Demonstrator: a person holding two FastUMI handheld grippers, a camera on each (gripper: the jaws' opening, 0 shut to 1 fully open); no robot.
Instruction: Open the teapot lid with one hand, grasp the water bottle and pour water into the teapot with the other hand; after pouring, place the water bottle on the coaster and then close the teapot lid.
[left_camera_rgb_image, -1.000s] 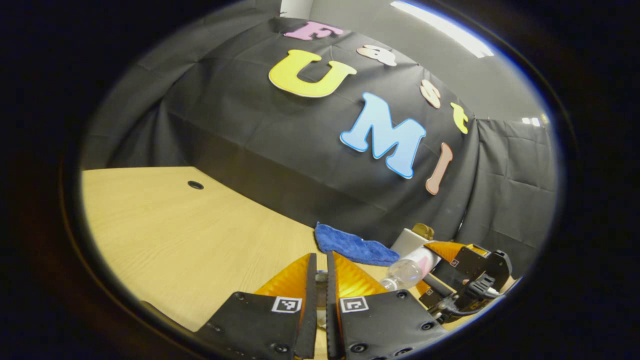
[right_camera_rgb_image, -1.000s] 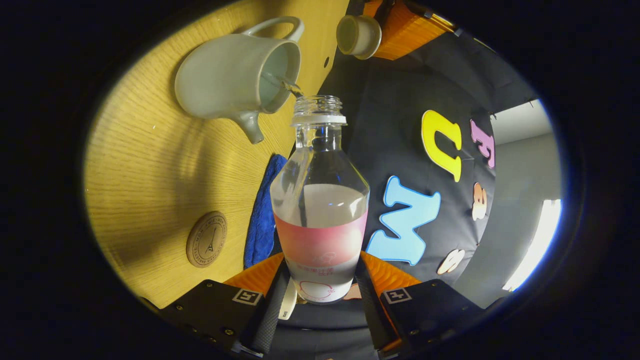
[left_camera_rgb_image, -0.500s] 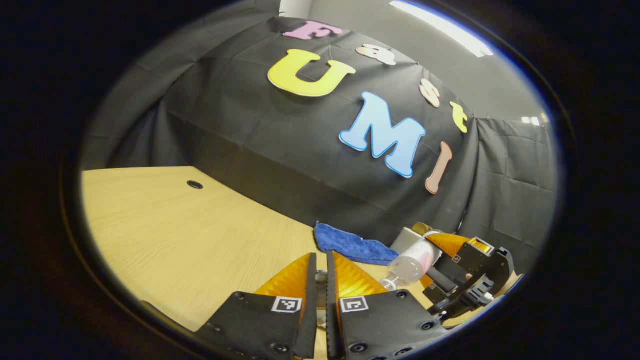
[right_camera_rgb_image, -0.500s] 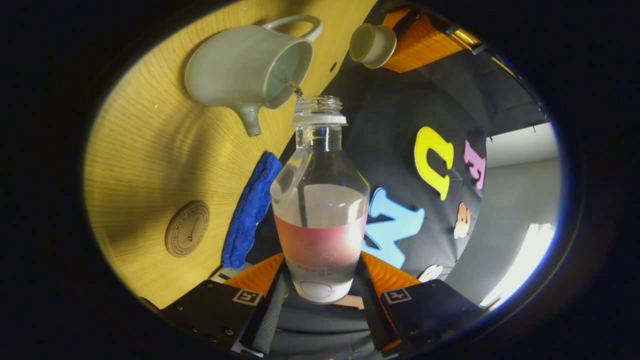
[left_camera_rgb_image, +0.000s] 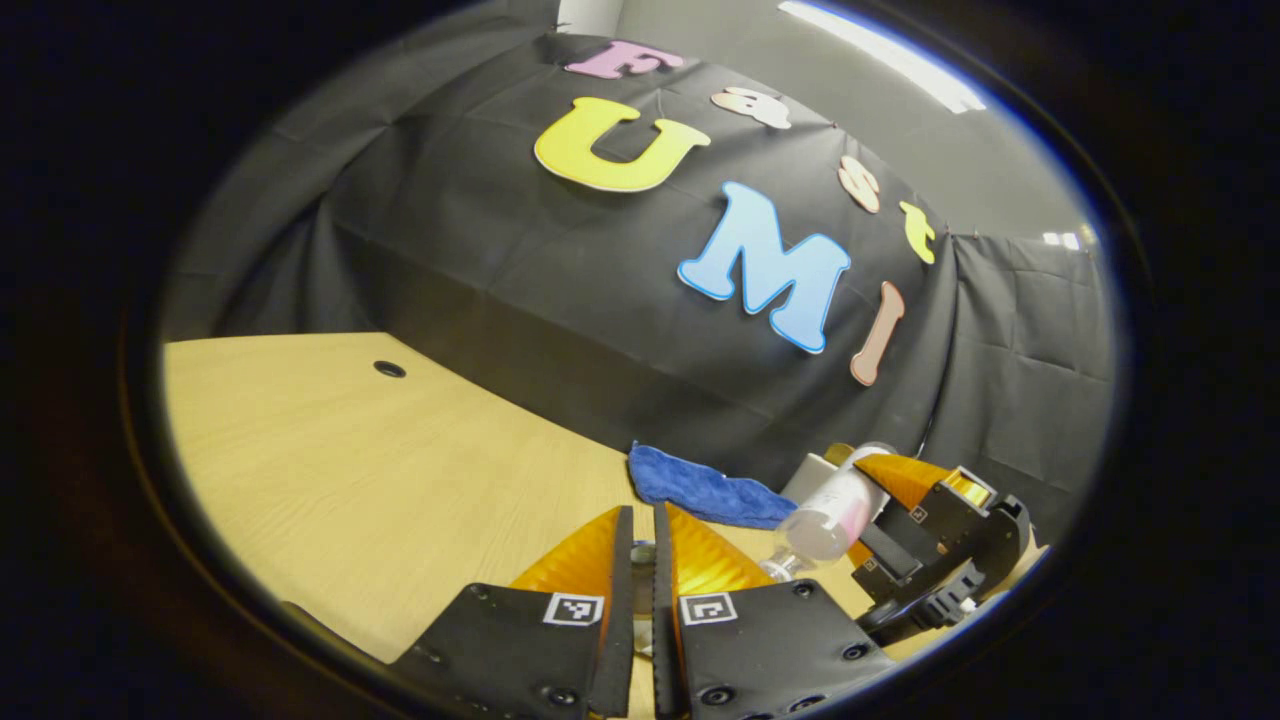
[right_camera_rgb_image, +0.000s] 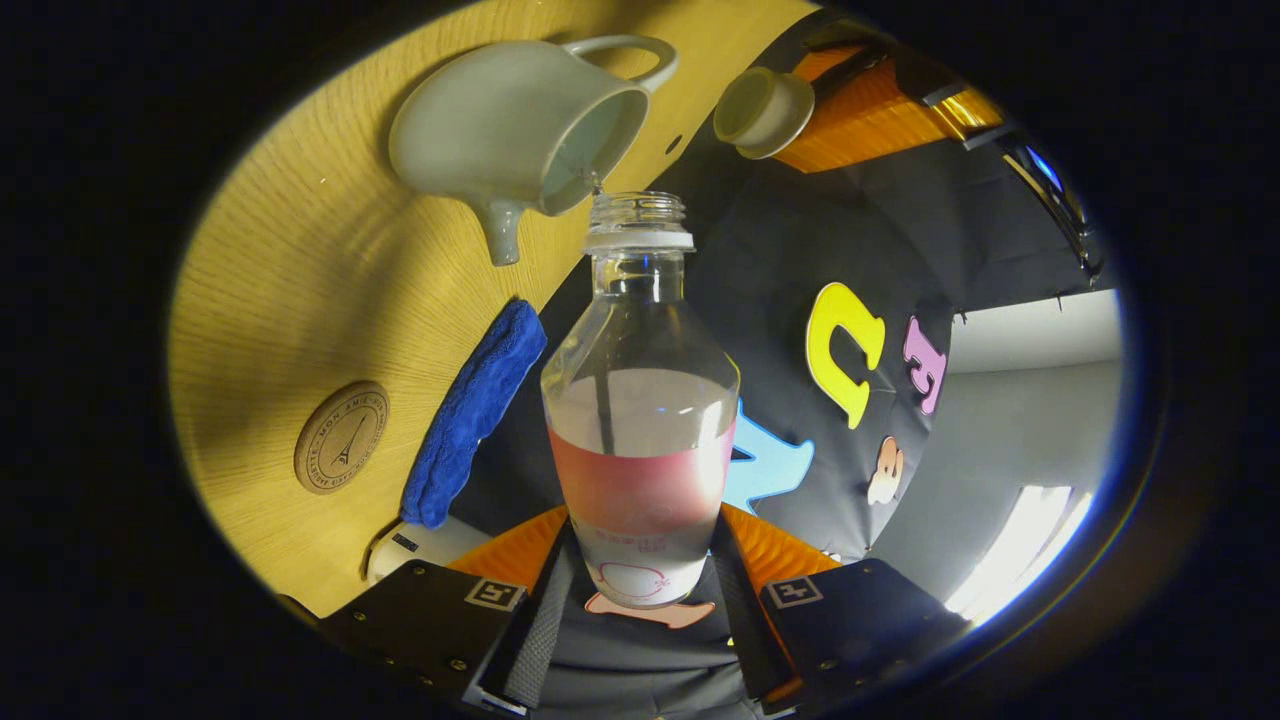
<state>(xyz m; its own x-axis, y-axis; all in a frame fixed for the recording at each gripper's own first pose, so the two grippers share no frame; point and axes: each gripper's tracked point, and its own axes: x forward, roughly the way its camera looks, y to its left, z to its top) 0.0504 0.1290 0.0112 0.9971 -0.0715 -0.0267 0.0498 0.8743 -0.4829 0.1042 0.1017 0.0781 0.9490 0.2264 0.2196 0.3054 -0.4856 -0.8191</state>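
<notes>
Two tongs at work, one on the bottle and one on the lid
Right tongs (right_camera_rgb_image: 640, 585) clamp the water bottle (right_camera_rgb_image: 640, 420) by its lower body, mouth tipped at the open teapot (right_camera_rgb_image: 510, 130) on the worktop (right_camera_rgb_image: 300, 300); the right gripper view also shows the coaster (right_camera_rgb_image: 341, 437) bare, just beside the blue cloth (right_camera_rgb_image: 470, 410) at the worktop's back edge, and the left tongs (right_camera_rgb_image: 790, 125) pinching the lid (right_camera_rgb_image: 762, 110) clear of the pot. In the left gripper view, its fingers (left_camera_rgb_image: 590, 560) stand nearly closed, with broad bare worktop to their left
</notes>
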